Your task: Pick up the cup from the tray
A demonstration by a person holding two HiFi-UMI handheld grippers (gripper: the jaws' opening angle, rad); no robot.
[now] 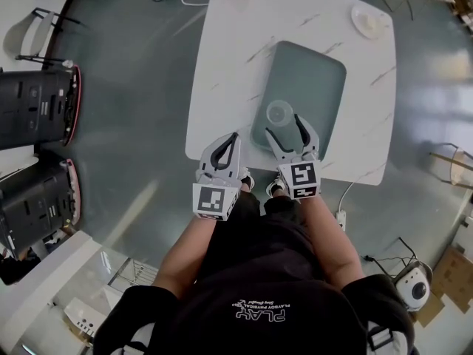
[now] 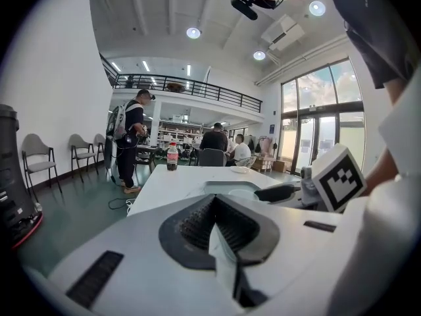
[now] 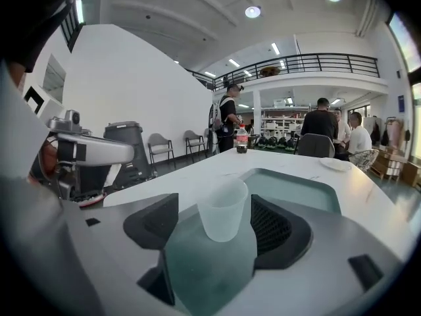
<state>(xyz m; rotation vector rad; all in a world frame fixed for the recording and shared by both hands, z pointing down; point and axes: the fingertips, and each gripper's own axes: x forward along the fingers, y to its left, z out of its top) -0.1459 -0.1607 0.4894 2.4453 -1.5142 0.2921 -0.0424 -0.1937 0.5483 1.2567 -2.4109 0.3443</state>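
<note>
I hold the right gripper [image 1: 284, 126] spread wide at the near end of the tray [image 1: 318, 72], with the cup [image 1: 279, 112] upright between its jaws, untouched — lined up for a squeeze, I'd say. The left gripper [image 1: 232, 140] is pinched closed on nothing at the table [image 1: 222, 58] edge — out of the way.

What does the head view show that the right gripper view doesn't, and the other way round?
Only the head view: the person's shoes from above, the right gripper's marker cube, and a power strip on the floor.

Only the right gripper view: a standing person, seated people, a balcony railing and ceiling lights.

Both: the clear cup upright on the green tray, between the open jaws of the right gripper and untouched, plus the white table, bottle and plate.
</note>
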